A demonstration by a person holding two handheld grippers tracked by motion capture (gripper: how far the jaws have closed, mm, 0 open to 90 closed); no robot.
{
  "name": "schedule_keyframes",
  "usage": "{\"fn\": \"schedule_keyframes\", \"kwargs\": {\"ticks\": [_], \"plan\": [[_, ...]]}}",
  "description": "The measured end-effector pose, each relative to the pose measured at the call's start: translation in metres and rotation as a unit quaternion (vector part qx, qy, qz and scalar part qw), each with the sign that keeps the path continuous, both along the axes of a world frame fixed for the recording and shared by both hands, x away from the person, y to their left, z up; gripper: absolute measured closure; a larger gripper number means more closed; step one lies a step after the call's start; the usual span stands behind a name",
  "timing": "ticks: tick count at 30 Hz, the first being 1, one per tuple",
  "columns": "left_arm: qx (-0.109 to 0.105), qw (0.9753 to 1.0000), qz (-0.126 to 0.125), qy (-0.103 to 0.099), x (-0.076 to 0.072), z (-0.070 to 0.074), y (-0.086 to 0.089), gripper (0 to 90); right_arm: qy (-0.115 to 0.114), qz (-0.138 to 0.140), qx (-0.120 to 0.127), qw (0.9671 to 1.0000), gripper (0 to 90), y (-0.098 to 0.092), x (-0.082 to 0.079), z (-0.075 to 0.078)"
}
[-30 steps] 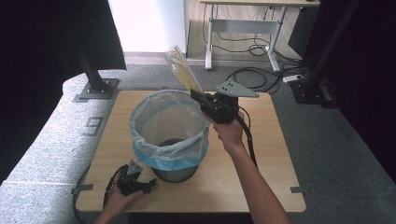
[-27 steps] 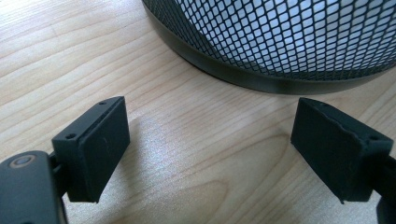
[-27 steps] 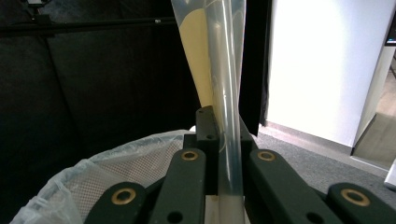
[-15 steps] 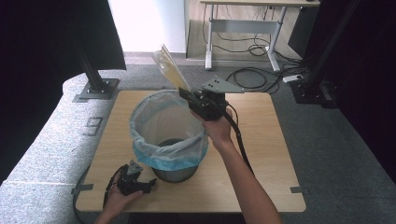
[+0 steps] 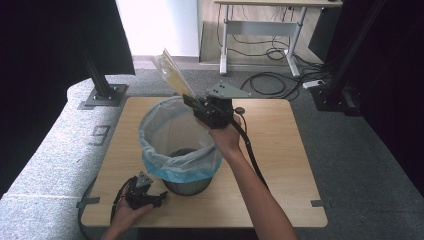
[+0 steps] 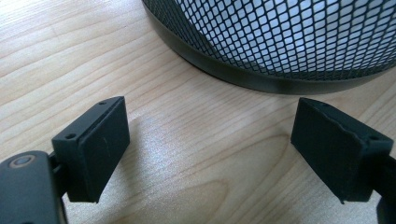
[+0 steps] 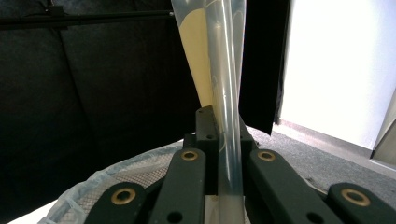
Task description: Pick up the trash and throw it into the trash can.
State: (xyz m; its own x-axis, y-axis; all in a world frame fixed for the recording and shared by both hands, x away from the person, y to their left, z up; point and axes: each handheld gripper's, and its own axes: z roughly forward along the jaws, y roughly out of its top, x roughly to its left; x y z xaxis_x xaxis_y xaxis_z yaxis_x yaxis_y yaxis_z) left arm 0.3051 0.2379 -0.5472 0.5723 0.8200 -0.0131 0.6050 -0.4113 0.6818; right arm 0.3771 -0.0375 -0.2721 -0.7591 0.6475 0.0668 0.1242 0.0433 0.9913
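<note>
We count two grippers, one bin and one packet. Our right gripper [image 5: 192,101] is raised over the far rim of the round black wire-mesh waste bin lined with a pale blue plastic bag [image 5: 176,145], and its jaws are closed tight on the lower edge of a flat clear plastic packet with a yellowish sheet inside [image 5: 171,74]. The packet sticks up and away from the gripper, tilted toward the far left, above and just beyond the bin's far rim. In the right gripper view the same packet [image 7: 219,70] rises straight up between the two black jaws, with the mesh rim and bag edge of the bin [image 7: 93,191] low in the frame.

Our left gripper [image 5: 150,195] rests low on the light wooden table [image 5: 280,150] at its near left corner, just beside the bin's base. In the left gripper view its two jaws stand wide apart with nothing between them but bare table [image 6: 187,154], and the bin's mesh wall and dark base ring [image 6: 280,42] lie just ahead of them, not touching.

The bin stands upright, left of the table's middle. We can read no brand, label or writing on the packet, the bin or the grippers; a pale mark on the grey padding left of the table is too unclear to read.
</note>
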Motion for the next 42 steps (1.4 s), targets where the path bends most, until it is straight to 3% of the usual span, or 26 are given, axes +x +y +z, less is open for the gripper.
{"fn": "schedule_keyframes", "kwargs": {"ticks": [24,26,28,31,42], "plan": [[0.000,1.0000,0.000,0.000,0.000,0.000,0.000,11.4,0.011,0.015,-0.014,0.9997,84.7,0.018,0.005,-0.009],[0.000,1.0000,0.000,0.000,0.000,0.000,0.000,11.4,0.011,0.011,-0.020,0.9997,74.9,0.018,0.006,-0.009],[0.000,1.0000,0.000,0.000,0.000,0.000,0.000,11.4,0.009,-0.006,-0.032,0.9994,49.3,0.020,0.007,-0.009],[0.000,1.0000,0.000,0.000,0.000,0.000,0.000,11.4,-0.001,-0.029,-0.052,0.9982,35.0,0.020,0.006,-0.008],[0.000,1.0000,0.000,0.000,0.000,0.000,0.000,11.4,0.005,-0.029,-0.057,0.9979,32.2,0.004,-0.003,-0.007]]}}
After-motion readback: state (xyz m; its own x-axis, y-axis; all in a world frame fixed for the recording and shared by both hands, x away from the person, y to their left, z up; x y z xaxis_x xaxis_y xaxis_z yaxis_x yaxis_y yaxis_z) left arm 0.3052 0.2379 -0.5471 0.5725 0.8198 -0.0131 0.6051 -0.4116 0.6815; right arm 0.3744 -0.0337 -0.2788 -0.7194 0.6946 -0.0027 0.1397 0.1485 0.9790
